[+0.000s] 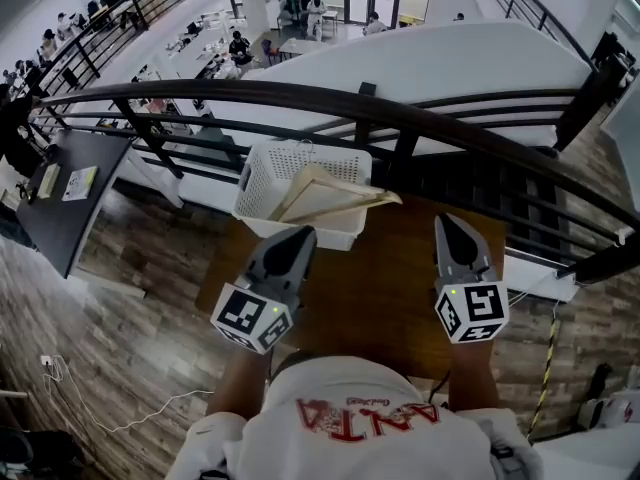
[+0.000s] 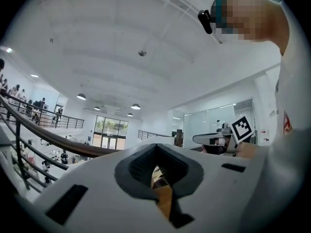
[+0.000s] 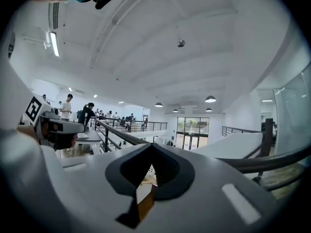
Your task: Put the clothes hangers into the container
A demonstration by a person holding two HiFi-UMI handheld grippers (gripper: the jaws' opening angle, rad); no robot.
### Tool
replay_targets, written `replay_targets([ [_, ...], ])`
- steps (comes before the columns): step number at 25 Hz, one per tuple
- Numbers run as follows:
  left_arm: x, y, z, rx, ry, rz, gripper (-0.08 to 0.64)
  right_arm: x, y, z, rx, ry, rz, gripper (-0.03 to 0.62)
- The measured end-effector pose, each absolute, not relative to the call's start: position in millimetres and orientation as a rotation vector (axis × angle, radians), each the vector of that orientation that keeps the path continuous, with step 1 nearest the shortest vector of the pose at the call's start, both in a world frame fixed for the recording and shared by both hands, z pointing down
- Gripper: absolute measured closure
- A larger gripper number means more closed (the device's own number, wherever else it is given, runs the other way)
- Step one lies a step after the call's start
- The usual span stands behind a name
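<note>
In the head view, the clothes hangers (image 1: 330, 200) lay in the container (image 1: 268, 168) at the table's (image 1: 390, 293) far edge, long axes running left to right (nearer our left tool (image 1: 298, 236)). The left gripper view showed it pinched together, empty, level. The right gripper view showed the right tool (image 3: 151, 150) likewise.

We see a brown wooden table (image 1: 388, 286). One white perforated basket (image 1: 262, 176) rests on it, at its far left edge.
</note>
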State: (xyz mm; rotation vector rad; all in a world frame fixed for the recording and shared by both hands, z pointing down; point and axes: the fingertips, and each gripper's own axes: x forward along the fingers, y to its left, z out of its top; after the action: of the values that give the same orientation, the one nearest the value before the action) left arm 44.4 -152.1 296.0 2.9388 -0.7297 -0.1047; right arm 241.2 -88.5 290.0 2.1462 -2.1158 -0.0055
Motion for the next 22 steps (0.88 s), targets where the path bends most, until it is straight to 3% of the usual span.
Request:
replay_targets([
  [22, 43, -141, 300, 2.928, -0.773, -0.094, 0.552, 241, -88, 301, 2.094, -2.137, -0.005, 0.591],
])
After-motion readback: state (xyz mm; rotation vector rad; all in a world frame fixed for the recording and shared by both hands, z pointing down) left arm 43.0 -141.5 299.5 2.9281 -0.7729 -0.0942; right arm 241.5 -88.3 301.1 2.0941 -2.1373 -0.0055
